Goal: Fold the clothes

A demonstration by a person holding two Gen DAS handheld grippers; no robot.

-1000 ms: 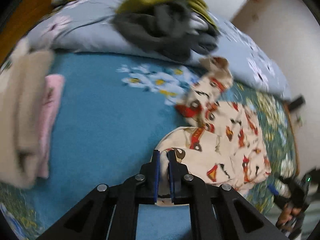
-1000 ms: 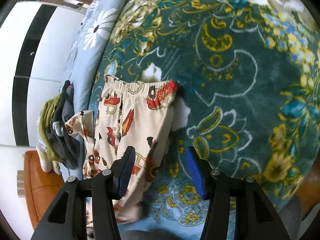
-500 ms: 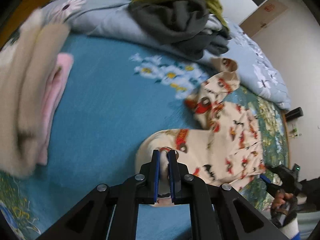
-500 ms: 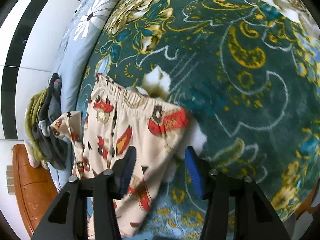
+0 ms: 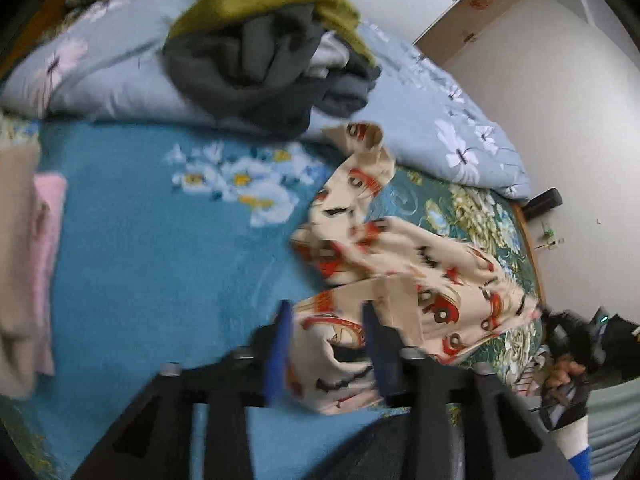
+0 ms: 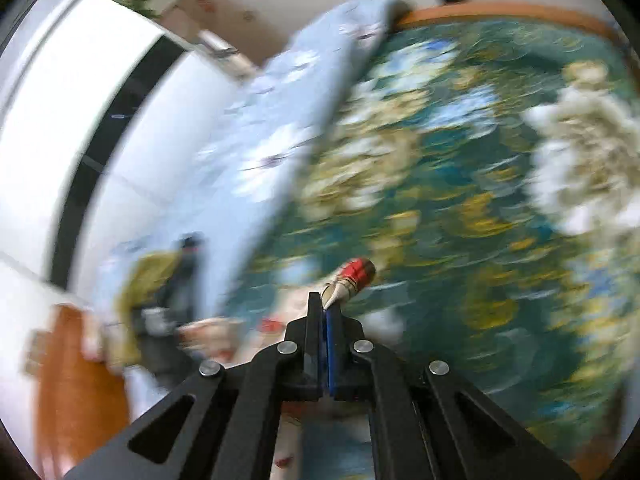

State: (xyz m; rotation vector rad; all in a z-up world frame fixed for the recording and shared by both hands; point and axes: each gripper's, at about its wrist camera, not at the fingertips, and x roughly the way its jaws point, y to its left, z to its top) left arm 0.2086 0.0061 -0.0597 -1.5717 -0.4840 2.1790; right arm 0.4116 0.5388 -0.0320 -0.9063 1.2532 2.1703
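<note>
Cream pyjama trousers point(image 5: 404, 264) with red car prints lie rumpled on the patterned bedspread point(image 5: 152, 240). My left gripper point(image 5: 328, 320) is open; the trouser cloth lies loosely between its blue-padded fingers. My right gripper point(image 6: 325, 304) is shut on a pinch of the same trousers point(image 6: 352, 276), a cream and red bit sticking out past the fingertips. The right wrist view is heavily blurred. The right gripper also shows in the left wrist view point(image 5: 576, 344), at the trousers' far edge.
A heap of dark grey and olive clothes point(image 5: 272, 52) sits on a light blue floral duvet point(image 5: 452, 128) at the back. Folded beige and pink items point(image 5: 28, 248) lie at the left. A wooden bed frame point(image 6: 72, 380) and white wall border the bed.
My left gripper has opened and let go of the trousers. My right gripper has closed on the trousers' waistband edge and is moving fast, blurring its view.
</note>
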